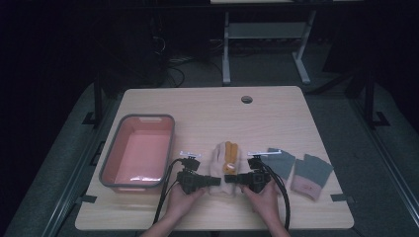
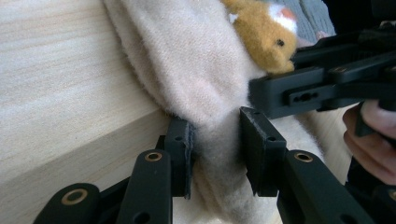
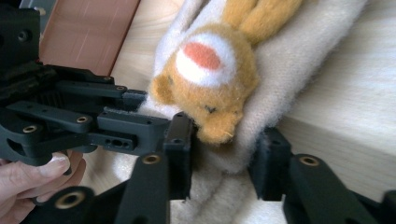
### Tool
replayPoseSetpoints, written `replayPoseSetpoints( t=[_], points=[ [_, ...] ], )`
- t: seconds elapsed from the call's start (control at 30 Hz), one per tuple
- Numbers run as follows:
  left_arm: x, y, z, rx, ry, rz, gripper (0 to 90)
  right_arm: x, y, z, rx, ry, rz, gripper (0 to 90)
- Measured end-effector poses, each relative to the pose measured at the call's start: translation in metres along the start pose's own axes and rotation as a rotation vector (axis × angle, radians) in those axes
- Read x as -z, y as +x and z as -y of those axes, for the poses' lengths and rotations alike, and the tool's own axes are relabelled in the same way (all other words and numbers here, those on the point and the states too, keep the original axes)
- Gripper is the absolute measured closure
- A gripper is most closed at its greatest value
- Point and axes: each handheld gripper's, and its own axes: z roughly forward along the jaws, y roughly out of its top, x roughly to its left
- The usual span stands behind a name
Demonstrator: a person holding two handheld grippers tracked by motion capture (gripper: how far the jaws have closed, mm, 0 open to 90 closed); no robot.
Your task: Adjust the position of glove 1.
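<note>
High view: the cream sock (image 1: 221, 163) with the orange plush animal (image 1: 230, 159) on it lies on the table (image 1: 207, 108) directly between the left gripper (image 1: 215, 181) and the right gripper (image 1: 230, 178), whose tips face each other at the sock's near end. A pink tub (image 1: 114, 163) sits just outside the left gripper; its interior holds nothing. Two grey gloves (image 1: 296, 170) lie just beyond the right gripper. Left gripper view: the jaws are narrow, with a fold of the sock between them; both pads press into the fabric. The right gripper crosses from the right, just above that fold, touching the plush animal (image 2: 264, 32). Right gripper view: the jaws are narrow, with the sock's edge and the plush animal's (image 3: 212, 70) lower end between them; the inner pad touches the plush, and whether the outer pad touches the fabric cannot be told.
</note>
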Motion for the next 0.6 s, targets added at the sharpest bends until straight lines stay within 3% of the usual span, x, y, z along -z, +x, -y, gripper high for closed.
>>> replayPoseSetpoints(
  t=[0.13,0.33,0.6],
  points=[
    [0.0001,0.0024,-0.0002,0.027,0.001,0.028,68.3,0.0009,-0.0019,0.0002,0.016,-0.001,-0.024,73.7],
    [0.0014,0.0040,0.0017,0.044,-0.018,0.059,69.7,0.0046,0.0017,-0.0022,0.051,0.008,-0.017,77.1],
    [0.0037,0.0006,0.0021,0.032,-0.021,0.057,69.8,0.0089,0.0064,-0.0026,0.066,0.011,-0.015,77.6]
  ],
)
